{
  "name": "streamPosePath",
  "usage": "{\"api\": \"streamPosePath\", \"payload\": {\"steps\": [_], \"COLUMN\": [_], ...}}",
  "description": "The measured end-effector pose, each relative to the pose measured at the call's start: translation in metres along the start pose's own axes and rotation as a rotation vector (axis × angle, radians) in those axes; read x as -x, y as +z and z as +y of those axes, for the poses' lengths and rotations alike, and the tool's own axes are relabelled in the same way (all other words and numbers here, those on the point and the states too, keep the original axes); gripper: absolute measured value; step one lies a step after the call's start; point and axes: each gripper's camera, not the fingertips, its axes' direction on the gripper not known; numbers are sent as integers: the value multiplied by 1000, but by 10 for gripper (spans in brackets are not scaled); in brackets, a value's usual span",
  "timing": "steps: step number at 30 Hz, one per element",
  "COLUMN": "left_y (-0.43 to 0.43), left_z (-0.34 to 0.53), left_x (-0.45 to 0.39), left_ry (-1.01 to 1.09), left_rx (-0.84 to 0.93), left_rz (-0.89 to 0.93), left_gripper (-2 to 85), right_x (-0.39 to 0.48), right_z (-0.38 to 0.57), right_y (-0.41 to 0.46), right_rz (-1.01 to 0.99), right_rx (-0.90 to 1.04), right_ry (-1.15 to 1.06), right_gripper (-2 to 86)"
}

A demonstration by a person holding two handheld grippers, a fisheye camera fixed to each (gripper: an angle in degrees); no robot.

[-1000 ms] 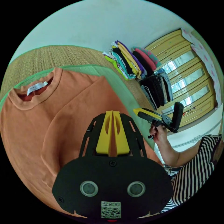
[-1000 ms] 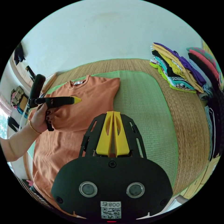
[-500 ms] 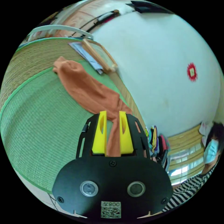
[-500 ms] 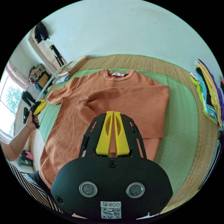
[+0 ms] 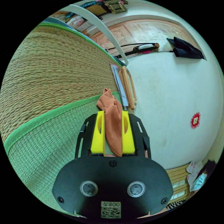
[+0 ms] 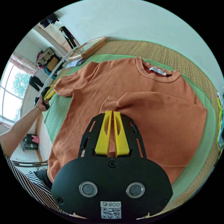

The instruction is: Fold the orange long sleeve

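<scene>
The orange long sleeve shirt (image 6: pixel 144 93) lies flat on the green mat (image 6: pixel 56 112), collar and white label (image 6: pixel 158 71) at the far side. One sleeve is folded across the chest, and its cuff (image 6: pixel 108 106) lies just past the tips of my right gripper (image 6: pixel 111 113), which is shut and holds nothing. The other sleeve (image 6: pixel 70 84) stretches out sideways. Its cuff end (image 5: pixel 112 109) lies between the spread jaws of my open left gripper (image 5: pixel 113 113). In the right gripper view, the left gripper (image 6: pixel 47 93) sits in a hand at that sleeve's end.
A woven straw mat (image 5: pixel 46 65) surrounds the green one. A wooden frame (image 5: pixel 128 88) and papers lie by the white wall. Folded clothes (image 6: pixel 220 130) are stacked at the right edge. A person's arm (image 6: pixel 21 128) and striped top (image 6: pixel 35 191) are at the lower left.
My left gripper went from the shirt's chest out to the far sleeve's cuff, and its jaws spread wider around the cloth. The right gripper stayed shut and came closer over the folded sleeve.
</scene>
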Motion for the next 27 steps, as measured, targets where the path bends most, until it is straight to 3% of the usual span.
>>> {"api": "streamPosePath", "payload": {"steps": [11,17,22,27], "left_y": [15,30,68,104], "left_z": [-5,7,47,108], "left_x": [26,-22,-88,-141], "left_ry": [63,253,453,638], "left_rx": [54,143,315,464], "left_rz": [11,118,207,182], "left_gripper": [41,35,33,32], "right_x": [-38,-71,-101,-100], "right_z": [-8,9,15,-16], "right_y": [6,-13,-43,-48], "right_rz": [-60,-87,-292,-428], "right_rx": [2,-63,-211,-258], "right_ry": [11,66,98,14], "right_gripper": [5,20,58,72]}}
